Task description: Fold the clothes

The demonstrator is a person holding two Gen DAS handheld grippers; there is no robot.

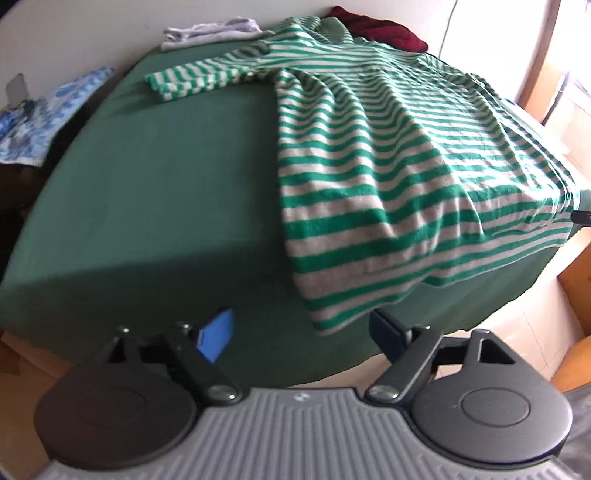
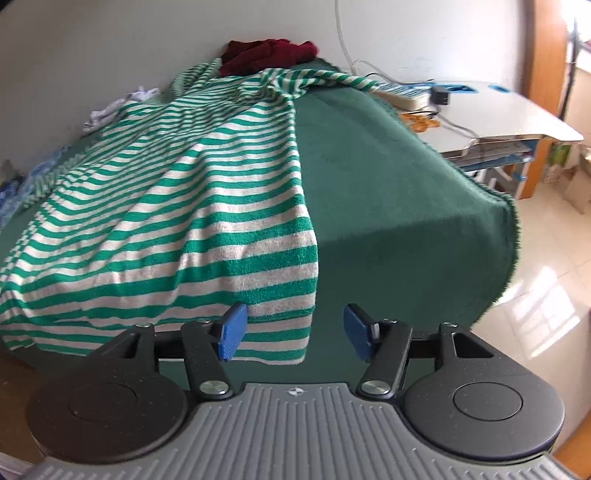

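Note:
A green-and-white striped shirt (image 1: 399,155) lies spread on the dark green cloth of the table (image 1: 155,192), its hem hanging over the near edge and one sleeve (image 1: 199,77) stretched out to the far left. My left gripper (image 1: 303,336) stands open at the shirt's near left hem corner, with the corner just above the gap and not pinched. In the right wrist view the same shirt (image 2: 177,206) fills the left half. My right gripper (image 2: 295,336) is open around the shirt's near right hem corner, whose cloth hangs between the blue pads (image 2: 231,332) without being pressed.
A dark red garment (image 2: 269,53) lies bunched at the far end against the wall. White folded cloth (image 1: 210,31) and a blue patterned fabric (image 1: 40,114) sit at the far left. A white desk (image 2: 498,114) with a cable and a power strip stands to the right, above pale floor tiles.

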